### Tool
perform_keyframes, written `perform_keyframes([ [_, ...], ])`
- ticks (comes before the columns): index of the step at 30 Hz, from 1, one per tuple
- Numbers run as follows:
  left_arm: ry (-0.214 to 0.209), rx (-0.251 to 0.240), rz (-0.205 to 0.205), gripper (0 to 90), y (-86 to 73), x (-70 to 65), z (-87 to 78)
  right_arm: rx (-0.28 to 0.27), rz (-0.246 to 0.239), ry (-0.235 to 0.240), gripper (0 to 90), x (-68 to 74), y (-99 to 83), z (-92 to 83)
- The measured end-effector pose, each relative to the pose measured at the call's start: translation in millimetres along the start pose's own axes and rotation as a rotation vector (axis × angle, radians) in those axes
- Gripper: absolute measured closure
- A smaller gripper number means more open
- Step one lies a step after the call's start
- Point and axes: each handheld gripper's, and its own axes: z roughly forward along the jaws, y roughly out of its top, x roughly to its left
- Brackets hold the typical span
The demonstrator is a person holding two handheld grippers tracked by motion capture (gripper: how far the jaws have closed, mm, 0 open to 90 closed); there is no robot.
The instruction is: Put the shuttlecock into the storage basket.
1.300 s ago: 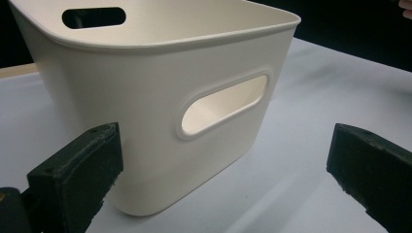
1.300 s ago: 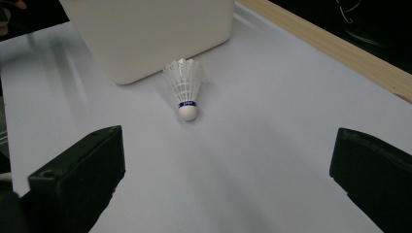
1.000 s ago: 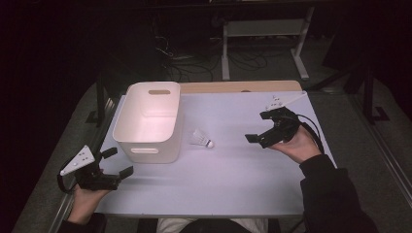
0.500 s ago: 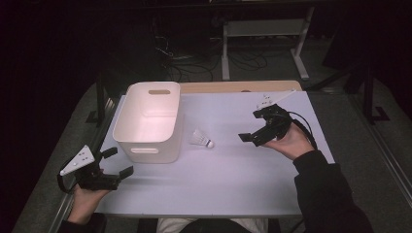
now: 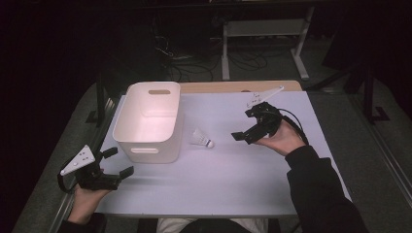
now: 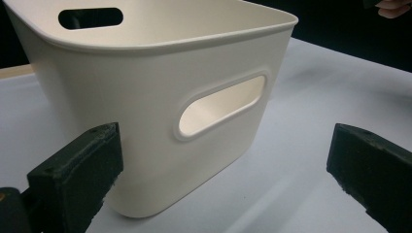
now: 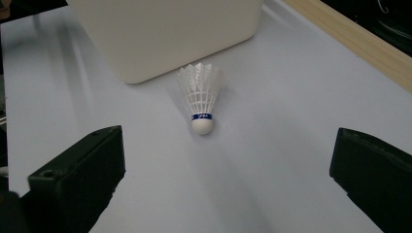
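A white shuttlecock (image 5: 201, 139) lies on its side at centre of the high view, on the pale table (image 5: 233, 179), just right of a white plastic bin (image 5: 149, 121) w/ handle slots. In the right gripper view it sits mid-frame (image 7: 200, 97), cork tip w/ blue band pointing toward the camera, feathers toward the bin (image 7: 165, 34), close to the bin's corner but apart from it. The right gripper (image 5: 248, 130), right of centre in the high view, is held above the table, jaws wide apart & empty, aimed at the shuttlecock, not touching it. The left gripper (image 5: 118, 164) sits at lower left of the high view, near the table edge, jaws also spread, nothing btwn them. Its own view faces the bin's near wall (image 6: 160, 97) & handle slot. A wooden strip (image 5: 233, 86) runs along the table's far edge.
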Motion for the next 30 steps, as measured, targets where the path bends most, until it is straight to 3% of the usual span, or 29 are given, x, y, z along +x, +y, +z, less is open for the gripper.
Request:
perform_keyframes([
  [30,-0.004,0.000,0.000,0.0,0.1,-0.1,0.2,0.054,-0.035,0.046,0.0,0.1,18.5,39.3],
])
